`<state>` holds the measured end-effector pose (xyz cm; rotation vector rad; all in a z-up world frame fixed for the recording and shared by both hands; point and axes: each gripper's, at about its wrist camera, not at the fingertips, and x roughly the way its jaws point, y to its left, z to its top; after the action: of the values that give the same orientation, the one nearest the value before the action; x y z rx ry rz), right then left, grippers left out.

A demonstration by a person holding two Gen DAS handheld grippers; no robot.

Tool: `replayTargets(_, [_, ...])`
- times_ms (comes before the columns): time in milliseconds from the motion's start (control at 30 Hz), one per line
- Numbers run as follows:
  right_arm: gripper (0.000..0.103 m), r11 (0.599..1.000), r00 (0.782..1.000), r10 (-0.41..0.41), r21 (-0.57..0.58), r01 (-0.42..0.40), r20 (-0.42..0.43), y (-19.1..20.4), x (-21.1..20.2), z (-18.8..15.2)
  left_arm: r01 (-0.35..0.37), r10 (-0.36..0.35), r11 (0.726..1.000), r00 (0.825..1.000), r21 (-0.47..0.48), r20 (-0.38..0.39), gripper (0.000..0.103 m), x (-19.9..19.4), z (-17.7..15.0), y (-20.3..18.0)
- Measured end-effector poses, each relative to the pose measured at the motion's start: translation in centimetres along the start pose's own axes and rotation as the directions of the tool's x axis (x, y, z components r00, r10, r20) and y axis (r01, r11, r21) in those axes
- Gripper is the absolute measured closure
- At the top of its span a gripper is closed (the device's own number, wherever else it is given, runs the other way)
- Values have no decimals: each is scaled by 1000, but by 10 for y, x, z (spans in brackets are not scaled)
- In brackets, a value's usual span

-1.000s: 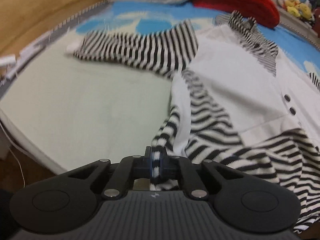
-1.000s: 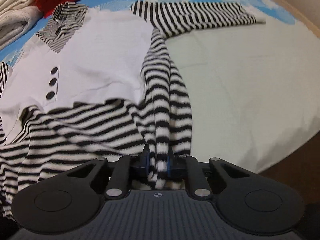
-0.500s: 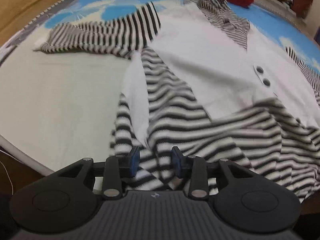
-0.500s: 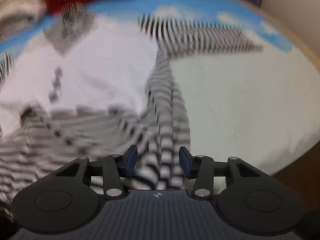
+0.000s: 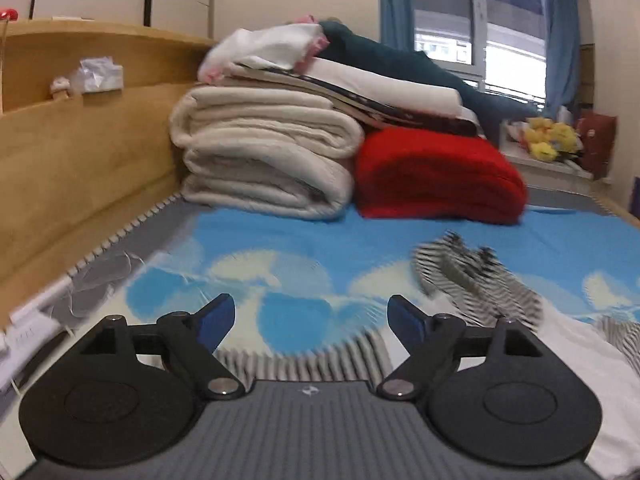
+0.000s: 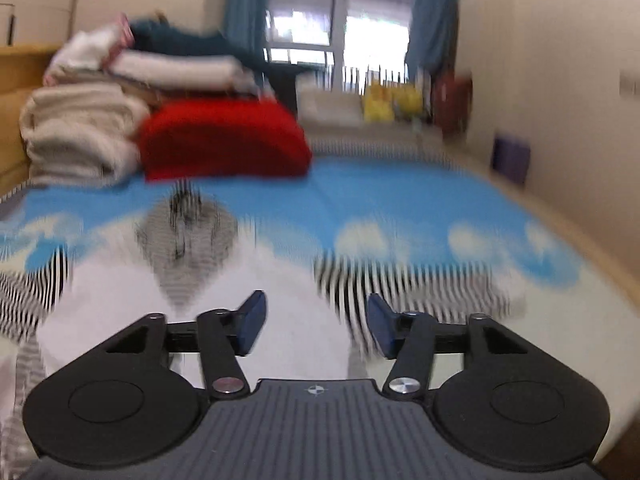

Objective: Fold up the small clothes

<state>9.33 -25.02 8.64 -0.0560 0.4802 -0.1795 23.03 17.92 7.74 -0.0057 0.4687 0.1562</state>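
Nearest in each wrist view, a gripper was seen from behind. The left gripper (image 5: 311, 317) was spread wide with nothing between its blue pads, and the right gripper (image 6: 316, 325) was likewise spread and empty. Just beyond them, a small top (image 6: 280, 280) with a white body and black-and-white striped sleeves was laid flat on the bed (image 5: 288, 240), collar (image 5: 472, 280) pointing away. One striped sleeve (image 5: 304, 356) was stretched out just ahead of the left gripper; the other sleeve (image 6: 408, 284) was spread ahead of the right gripper, though much was blurred. Farther back, a red blanket (image 5: 436, 176) and cream blankets (image 5: 264, 160) were stacked, with a window (image 5: 476, 20) behind.

A sleeve fold was judged to be the step in hand. Each gripper would next need to be lowered onto a sleeve and closed on it, so that the sleeve could be drawn across the white body.
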Motion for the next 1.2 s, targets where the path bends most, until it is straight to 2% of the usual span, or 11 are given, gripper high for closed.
replayTargets(233, [28,990,980,138,-54,-131,142,41,49,81,-83,52,969,990,-233,-135,18,83,-25,81])
replayTargets(300, [28,984,975,173,-59,-166,140,50,68,90,-130,62,946,971,-295,-230,22,101,-55,110])
replayTargets(367, [28,978,969,208,-63,-201,131,58,81,86,-190,50,923,922,-336,-384,34,129,-73,135])
replayTargets(633, [28,960,964,265,-99,-263,5,93,117,71,-332,45,789,871,-517,-489,35,174,-107,190])
replayTargets(700, [31,960,968,251,-133,-248,5,99,123,68,-353,63,779,867,-518,-495,50,179,-109,192])
replayTargets(767, [41,963,971,238,-123,-238,-18,98,130,65,-380,90,776,857,-503,-508,98,180,-107,190])
replayTargets(800, [49,966,971,236,-104,-238,-36,96,131,63,-390,106,778,853,-492,-511,98,176,-103,185])
replayTargets(900, [60,970,968,237,-45,-241,-80,90,140,61,-382,151,783,882,-490,-446,98,162,-81,171])
replayTargets(1000, [60,972,970,228,-32,-232,-83,87,141,55,-283,133,823,939,-492,-318,98,137,-45,141])
replayTargets(1100, [60,974,971,220,-30,-223,-90,81,139,49,-102,1,858,980,-503,-198,98,110,-13,92])
replayTargets(1200, [60,975,969,221,-10,-223,-107,72,136,45,115,-189,874,976,-472,-111,98,83,9,23])
